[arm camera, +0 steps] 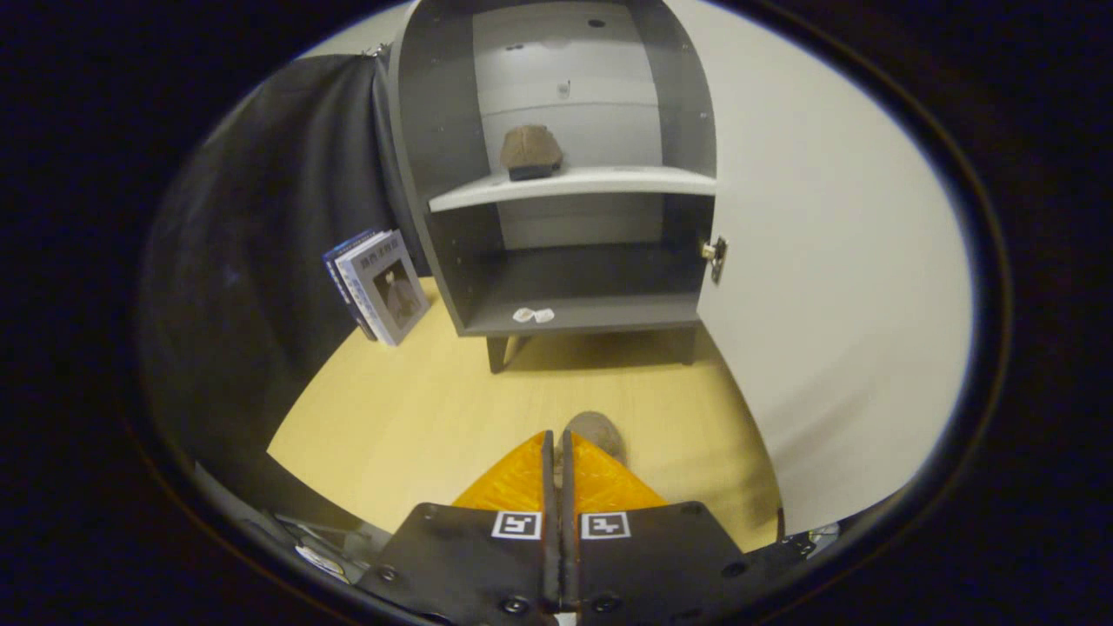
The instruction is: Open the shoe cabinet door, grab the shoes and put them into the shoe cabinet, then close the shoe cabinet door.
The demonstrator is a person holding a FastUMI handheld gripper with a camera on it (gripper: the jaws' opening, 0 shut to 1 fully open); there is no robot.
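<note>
On the shelf of the open shoe cabinet (556, 183), one shoe (530, 149); jaws closed together.

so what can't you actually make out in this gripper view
- Brown shoe on the wooden floor: the claw, its fingers together, covers most of it, so whether it is gripped is unclear.
- Brown shoe on the white upper shelf: too small for detail.
- Small white item on the grey cabinet's bottom shelf: too small to identify.
- Grey shoe cabinet: its top is cut off.
- Open white door: its far edge is cut off.
</note>
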